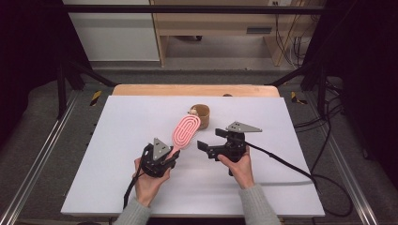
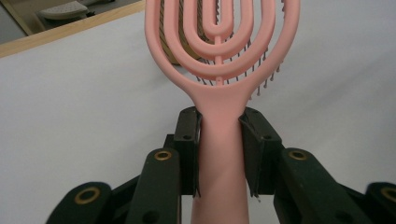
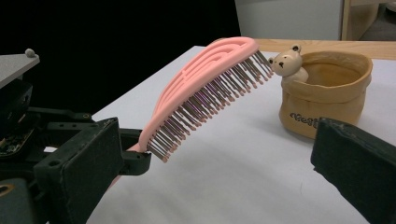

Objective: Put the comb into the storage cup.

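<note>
Tongs (image 2: 219, 135) grip hairbrush (image 1: 186, 130) (beside bear pot (image 3: 327, 91)).

Even overhead light on my white table (image 1: 117, 140); board bright, no hard glare. Room edges in high view fall to near black. Soft, faint shadows under my hands. Left gripper view: pink brush (image 2: 219, 93) sharp at handle, close black jaws slightly soft, table washed pale grey. Right gripper view: my near jaws blurred, brush bristles crisp, tan pot (image 3: 327, 93) fairly sharp, background black at left.
</note>
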`<act>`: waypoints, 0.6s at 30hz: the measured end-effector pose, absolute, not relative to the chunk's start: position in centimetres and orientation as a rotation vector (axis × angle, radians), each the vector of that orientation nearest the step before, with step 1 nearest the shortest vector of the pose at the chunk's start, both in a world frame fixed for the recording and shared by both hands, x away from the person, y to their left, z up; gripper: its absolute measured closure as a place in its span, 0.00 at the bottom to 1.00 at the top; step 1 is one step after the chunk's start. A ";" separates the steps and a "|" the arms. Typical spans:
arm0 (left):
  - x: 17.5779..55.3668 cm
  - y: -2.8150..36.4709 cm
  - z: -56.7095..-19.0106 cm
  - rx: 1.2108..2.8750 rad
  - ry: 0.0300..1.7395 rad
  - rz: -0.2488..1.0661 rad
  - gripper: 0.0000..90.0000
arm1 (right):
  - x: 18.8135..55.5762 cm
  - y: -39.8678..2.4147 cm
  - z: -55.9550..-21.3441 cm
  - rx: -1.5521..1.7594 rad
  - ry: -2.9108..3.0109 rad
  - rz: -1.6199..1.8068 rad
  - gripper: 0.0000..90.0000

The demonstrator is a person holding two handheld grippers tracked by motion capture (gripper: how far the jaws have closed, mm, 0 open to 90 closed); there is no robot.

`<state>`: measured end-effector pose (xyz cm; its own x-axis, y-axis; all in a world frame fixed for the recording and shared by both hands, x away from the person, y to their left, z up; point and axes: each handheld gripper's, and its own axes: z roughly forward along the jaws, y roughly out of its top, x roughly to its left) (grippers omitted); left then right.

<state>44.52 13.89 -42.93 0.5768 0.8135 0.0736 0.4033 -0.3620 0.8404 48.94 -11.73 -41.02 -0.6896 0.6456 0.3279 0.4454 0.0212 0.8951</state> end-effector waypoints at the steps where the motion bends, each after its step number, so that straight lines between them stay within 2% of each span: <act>1: 44.5 13.8 -42.9 1.981 0.970 0.629 0.77 | 48.9 -11.7 -41.0 1.149 2.113 1.746 0.03; 18: 43.9 12.0 -42.5 1.991 0.916 0.636 0.77 | 49.0 -11.7 -41.0 1.164 2.110 1.763 0.05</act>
